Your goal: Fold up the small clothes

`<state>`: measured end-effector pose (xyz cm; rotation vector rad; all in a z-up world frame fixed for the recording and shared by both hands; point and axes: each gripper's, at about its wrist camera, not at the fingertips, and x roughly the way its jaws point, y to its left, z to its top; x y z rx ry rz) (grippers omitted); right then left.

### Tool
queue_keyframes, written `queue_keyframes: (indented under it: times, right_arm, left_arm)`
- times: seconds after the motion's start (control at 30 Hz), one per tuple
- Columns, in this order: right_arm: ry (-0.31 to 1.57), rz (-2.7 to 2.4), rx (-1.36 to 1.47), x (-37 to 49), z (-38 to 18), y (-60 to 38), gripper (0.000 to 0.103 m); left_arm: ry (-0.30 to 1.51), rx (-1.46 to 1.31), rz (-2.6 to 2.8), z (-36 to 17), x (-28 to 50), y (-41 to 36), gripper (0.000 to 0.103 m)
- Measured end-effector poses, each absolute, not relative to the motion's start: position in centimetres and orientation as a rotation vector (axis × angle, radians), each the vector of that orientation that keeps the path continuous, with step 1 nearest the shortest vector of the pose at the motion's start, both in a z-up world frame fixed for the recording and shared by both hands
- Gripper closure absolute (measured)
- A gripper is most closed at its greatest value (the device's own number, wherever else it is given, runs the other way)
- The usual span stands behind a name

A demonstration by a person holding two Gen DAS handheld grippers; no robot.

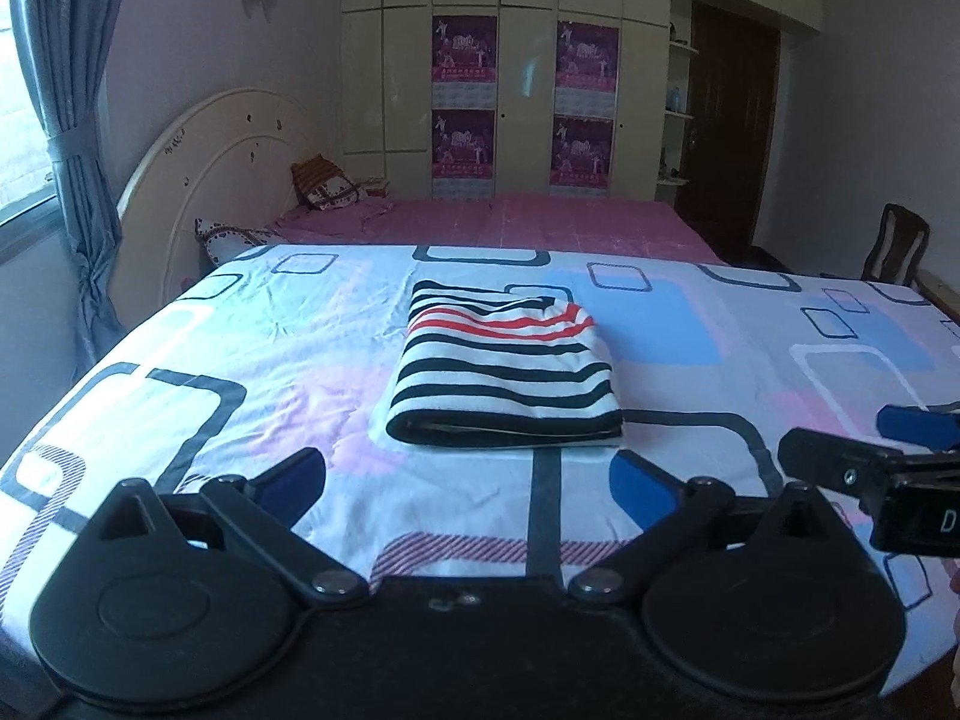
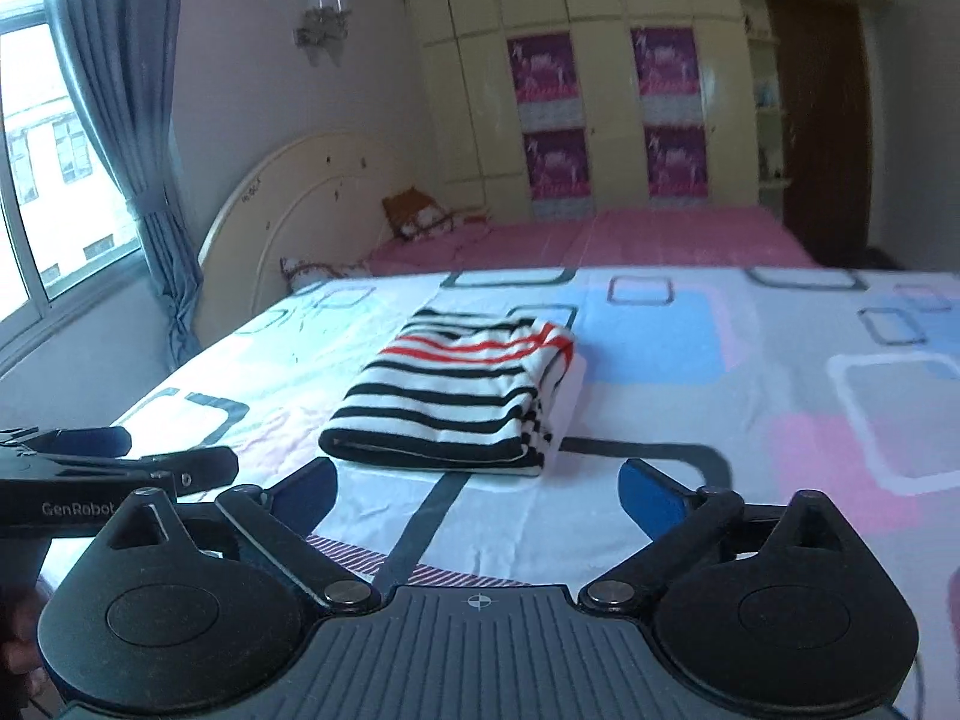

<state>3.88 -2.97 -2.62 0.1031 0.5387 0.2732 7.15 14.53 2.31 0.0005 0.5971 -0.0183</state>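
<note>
Garment first: a small black-and-white striped knit top with a few red stripes (image 1: 504,366), folded into a compact, thick rectangle, lies flat on the white bedsheet printed with blue, pink and grey rounded squares (image 1: 750,324). Its folded edge faces the cameras and its layers sit stacked fairly squarely, though in the right wrist view the side away from the window shows slightly offset layer ends.

Nearer than the top, and apart from it, the left claw (image 1: 468,480) stands with its blue-padded fingers spread wide and nothing between them. The right claw (image 2: 477,483) is likewise spread wide and empty, just short of the garment's near edge. Each claw shows at the edge of the other's view, so the two sit side by side in front of the top.

Judged from this, the folding step looks finished and the piece released. The next move would call either for a light tidy of the uneven side or for both claws to leave this piece alone and go for another garment; none is visible here.

Beyond the top, a second bed with a pink cover (image 1: 510,216) lies ahead, with a cream rounded headboard (image 1: 204,180) toward the window and a tall cream wardrobe with purple posters (image 1: 522,102) behind.
</note>
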Motion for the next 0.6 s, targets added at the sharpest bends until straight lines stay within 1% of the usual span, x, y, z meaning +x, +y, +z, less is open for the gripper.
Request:
queue_keyframes:
  times: [0.2,0.6]
  right_arm:
    - [0.477,0.227,0.086,1.3,-1.6,-2.9,0.000]
    - [0.460,0.224,0.095,0.2,-1.5,-3.6,0.000]
  left_arm:
    - [0.567,-0.016,0.017,3.4,4.9,14.5,0.000]
    - [0.524,-0.021,0.054,4.5,3.3,14.5,0.000]
